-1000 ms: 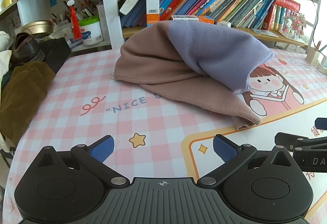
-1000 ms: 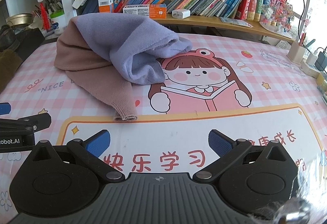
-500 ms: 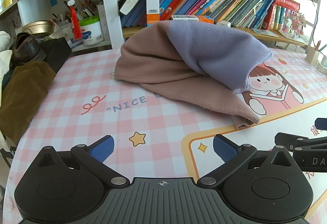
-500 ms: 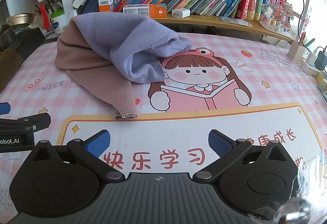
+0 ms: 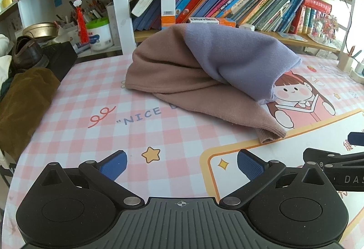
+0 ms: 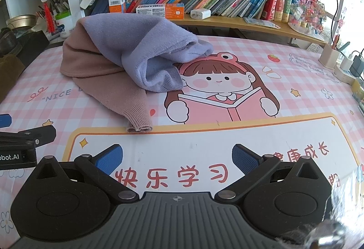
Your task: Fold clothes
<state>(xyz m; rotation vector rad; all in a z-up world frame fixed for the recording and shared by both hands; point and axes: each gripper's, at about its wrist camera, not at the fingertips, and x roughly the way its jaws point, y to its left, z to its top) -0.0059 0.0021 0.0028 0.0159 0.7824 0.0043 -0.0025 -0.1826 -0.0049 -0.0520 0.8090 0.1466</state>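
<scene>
1. Sweater [image 5: 182, 76], brown and lavender, lies crumpled mid-table [image 5: 91, 99], ribbed cuff [image 6: 139, 121] nearest.
2. Left tongs [image 5: 180, 163]: spread wide, empty.
3. Right tongs [image 6: 176, 159]: likewise.
4. Left view alone shows a brown garment [image 5: 20, 103] at the table's edge.

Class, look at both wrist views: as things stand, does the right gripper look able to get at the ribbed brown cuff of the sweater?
Probably yes. The right gripper is open and empty, and the ribbed cuff lies flat on the mat ahead, slightly to its left, with only bare mat between them.
</scene>
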